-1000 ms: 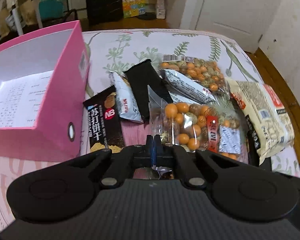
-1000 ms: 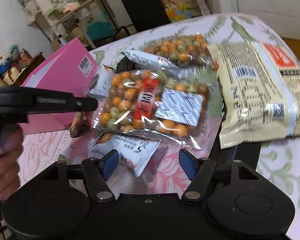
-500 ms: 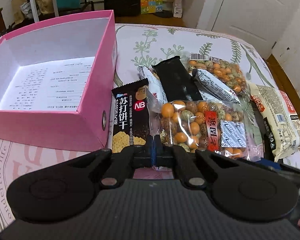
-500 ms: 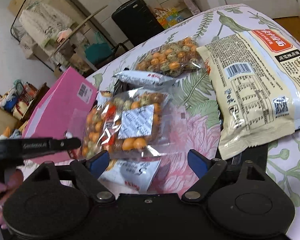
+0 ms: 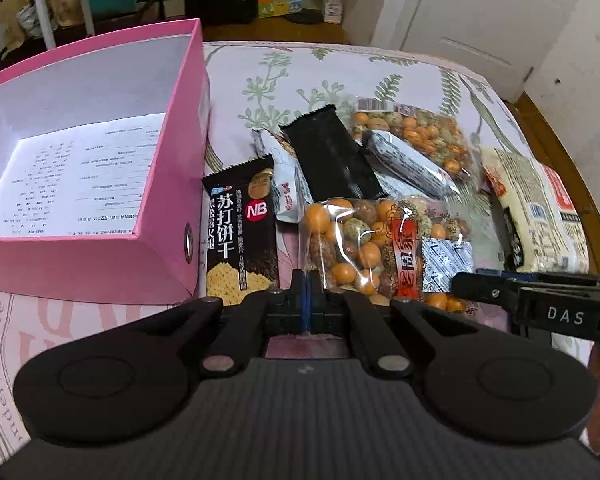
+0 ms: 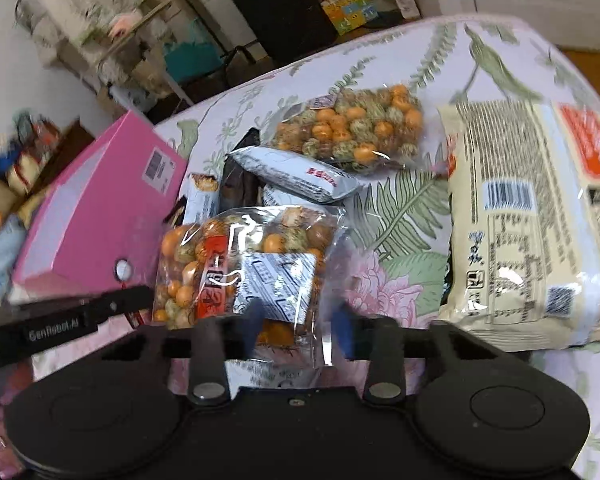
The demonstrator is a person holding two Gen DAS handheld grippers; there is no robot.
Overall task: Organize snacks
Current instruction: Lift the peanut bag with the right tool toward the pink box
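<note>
Closing on the near end of the clear nut bag (image 6: 240,264), the right gripper (image 6: 298,326) is bringing its blue pads in from either side; the bag's sealed near edge is lying between them, though the blur is hiding whether the pads are pressing on it yet. The left gripper (image 5: 306,300) is fully shut, pinching the bag's other near corner, a strip of clear film running up between its fingers. So both hands are working the same bag, which is lying near the table's front edge with its long axis running away from the fingers toward the table's far edge.

To the left, the pink box (image 5: 168,248) is standing open, its right wall just beside the black cracker pack (image 5: 240,236), which is separating it from the bag. Behind the bag, a black wrapper (image 5: 332,156), two white bars (image 6: 296,172) and a second nut bag (image 6: 352,128) are piled together, and the large cream packet (image 6: 532,232) is lying toward the table's right edge.

The coming move is probably turning on direction: the box is lying left of the bag, on the left hand's side, so the lift would be travelling leftward over the cracker pack and the box's right wall.
</note>
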